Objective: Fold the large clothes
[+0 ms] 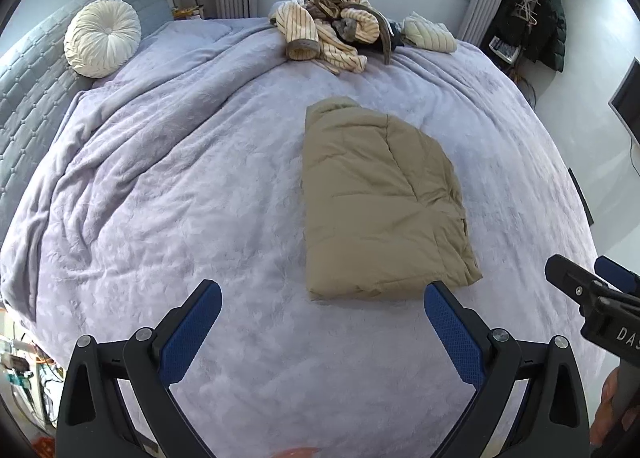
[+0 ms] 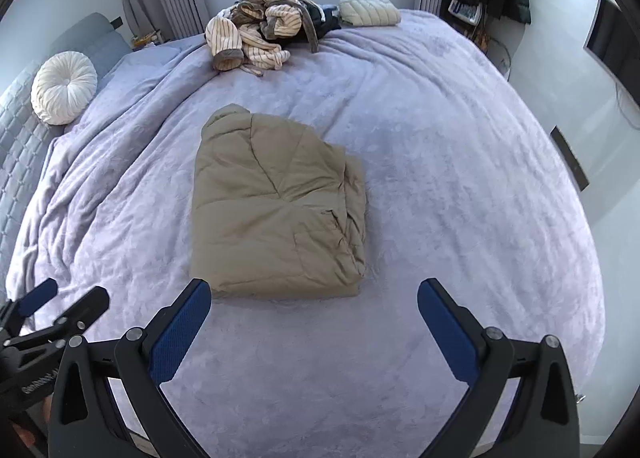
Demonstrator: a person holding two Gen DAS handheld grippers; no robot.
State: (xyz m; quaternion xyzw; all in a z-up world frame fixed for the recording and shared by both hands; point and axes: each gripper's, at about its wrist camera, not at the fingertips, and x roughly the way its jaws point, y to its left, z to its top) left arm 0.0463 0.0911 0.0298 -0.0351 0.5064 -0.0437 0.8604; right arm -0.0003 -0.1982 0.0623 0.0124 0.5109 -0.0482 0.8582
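Note:
A tan padded jacket [image 1: 376, 202] lies folded into a compact rectangle on the lavender bed cover [image 1: 180, 198]; it also shows in the right wrist view [image 2: 276, 210]. My left gripper [image 1: 322, 294] is open and empty, held above the cover just short of the jacket's near edge. My right gripper [image 2: 314, 290] is open and empty, also just short of that near edge. The right gripper shows at the right edge of the left wrist view [image 1: 588, 278], and the left gripper at the left edge of the right wrist view [image 2: 64, 298].
A heap of cream striped clothes [image 1: 332, 26] and a folded pale puffer garment [image 1: 430, 34] lie at the bed's far end. A round white cushion [image 1: 102, 36] leans on the grey headboard [image 1: 24, 98]. Dark coats [image 1: 540, 18] hang at the far right.

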